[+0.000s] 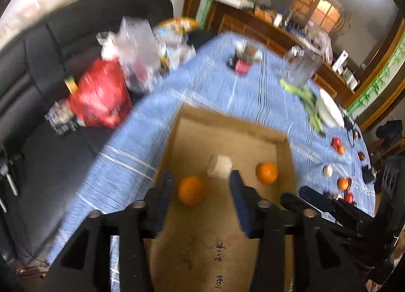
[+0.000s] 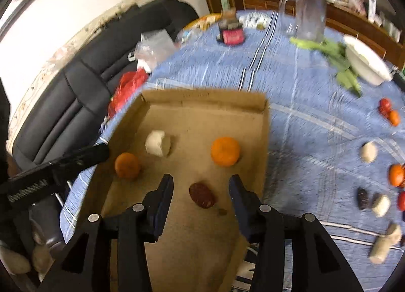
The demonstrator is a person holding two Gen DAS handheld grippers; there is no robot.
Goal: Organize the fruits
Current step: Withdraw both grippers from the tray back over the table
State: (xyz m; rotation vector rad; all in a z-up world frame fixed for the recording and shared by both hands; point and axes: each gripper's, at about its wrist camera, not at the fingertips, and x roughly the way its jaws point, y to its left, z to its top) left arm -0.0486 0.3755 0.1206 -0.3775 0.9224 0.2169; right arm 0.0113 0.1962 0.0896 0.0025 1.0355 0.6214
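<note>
A shallow cardboard box [image 2: 207, 97] lies on a blue tablecloth. It holds two oranges [image 2: 225, 151] [image 2: 127, 165], a white chunk [image 2: 158, 143] and a dark red date-like fruit [image 2: 202, 195]. My right gripper [image 2: 201, 183] is open and empty just above the dark red fruit. My left gripper [image 1: 201, 178] is open and empty over the box, with one orange [image 1: 190, 190] between its fingers' line of sight, the white chunk [image 1: 219, 166] and the other orange [image 1: 266, 173] beyond. The left gripper's finger shows in the right view [image 2: 83, 157] at the box's left edge.
Loose fruits lie on the cloth at the right: red ones [image 2: 384, 105], oranges [image 2: 396, 175], white pieces [image 2: 369, 152] and dark ones [image 2: 362, 198]. A white bowl [image 2: 364, 64], green leaves [image 2: 336, 56] and a clear jar [image 2: 310, 17] stand further back. A black sofa [image 2: 76, 84] with bags lies left.
</note>
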